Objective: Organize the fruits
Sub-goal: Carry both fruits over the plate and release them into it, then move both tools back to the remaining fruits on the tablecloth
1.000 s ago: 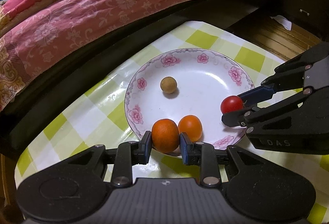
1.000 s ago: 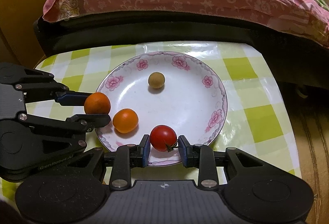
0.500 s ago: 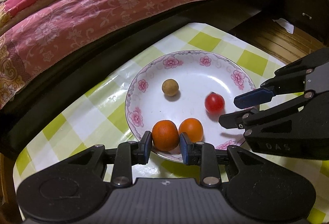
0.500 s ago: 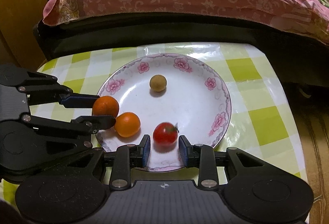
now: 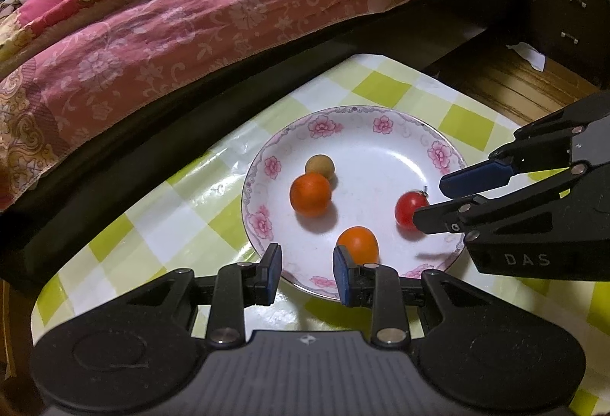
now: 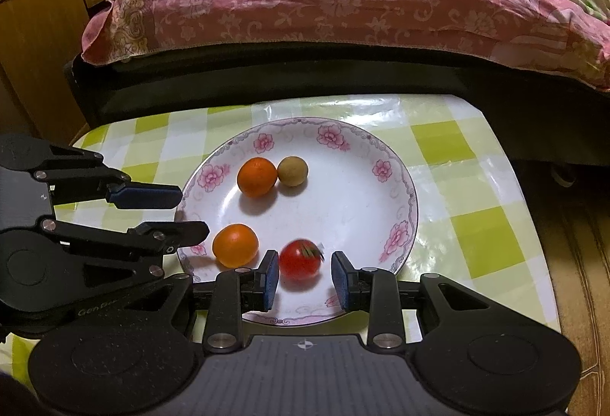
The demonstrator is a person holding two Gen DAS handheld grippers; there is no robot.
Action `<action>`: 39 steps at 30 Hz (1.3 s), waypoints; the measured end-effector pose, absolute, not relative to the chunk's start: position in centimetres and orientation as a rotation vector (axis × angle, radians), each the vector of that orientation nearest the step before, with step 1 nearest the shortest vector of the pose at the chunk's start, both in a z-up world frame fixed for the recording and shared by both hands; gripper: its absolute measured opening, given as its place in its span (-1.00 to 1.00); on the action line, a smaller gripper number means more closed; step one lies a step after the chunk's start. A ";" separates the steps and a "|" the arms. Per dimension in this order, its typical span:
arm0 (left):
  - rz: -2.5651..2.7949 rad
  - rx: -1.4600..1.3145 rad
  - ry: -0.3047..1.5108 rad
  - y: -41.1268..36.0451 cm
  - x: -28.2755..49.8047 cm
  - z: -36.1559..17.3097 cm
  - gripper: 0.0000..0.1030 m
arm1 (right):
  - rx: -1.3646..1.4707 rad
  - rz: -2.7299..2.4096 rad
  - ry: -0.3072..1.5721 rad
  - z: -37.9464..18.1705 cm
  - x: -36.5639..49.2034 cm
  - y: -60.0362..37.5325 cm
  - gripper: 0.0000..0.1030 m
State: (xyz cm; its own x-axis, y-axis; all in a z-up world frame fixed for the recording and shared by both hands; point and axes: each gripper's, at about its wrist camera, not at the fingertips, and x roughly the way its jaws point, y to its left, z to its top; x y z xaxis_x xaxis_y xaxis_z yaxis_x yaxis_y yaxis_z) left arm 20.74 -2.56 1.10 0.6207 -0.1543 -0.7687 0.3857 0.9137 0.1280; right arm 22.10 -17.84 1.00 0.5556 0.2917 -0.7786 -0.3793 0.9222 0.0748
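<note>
A white plate with pink flowers [image 5: 438, 153] [image 6: 396, 183] holds several fruits. One orange [image 5: 310, 195] [image 6: 256, 176] lies against a small brown fruit [image 5: 320, 166] [image 6: 292, 171]. A second orange [image 5: 358, 244] [image 6: 235, 245] lies near the plate's front rim. A red tomato [image 5: 411, 207] [image 6: 300, 259] lies on the plate in front of my right gripper's jaws. My left gripper [image 5: 307, 270] [image 6: 185, 208] is open and empty at the plate's near rim. My right gripper [image 6: 304, 278] [image 5: 432, 201] is open and empty.
The plate stands on a small table with a yellow-green checked cloth [image 5: 160, 225] [image 6: 476, 225]. A bed with a pink floral quilt [image 5: 190, 15] [image 6: 343, 4] runs along the table's far edge. A dark cabinet [image 5: 564, 15] and wooden floor [image 5: 507, 84] lie to the right.
Both grippers opened and drew back. The orange left my left gripper and rolled to the brown fruit. The tomato left my right gripper and lies on the plate.
</note>
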 end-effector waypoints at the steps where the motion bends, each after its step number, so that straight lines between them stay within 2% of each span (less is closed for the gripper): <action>1: -0.318 0.296 0.846 -2.5 20.6 1.2 -0.27 | -0.107 0.400 0.898 1.1 22.1 -17.8 -0.46; 22: -0.330 0.347 0.880 -1.2 17.6 1.0 -0.26 | -0.129 0.448 0.926 1.8 20.3 -17.3 -0.44; 39: -0.283 0.431 0.902 -0.2 16.2 -0.1 -0.18 | -0.156 0.498 0.939 2.0 18.6 -15.6 -0.41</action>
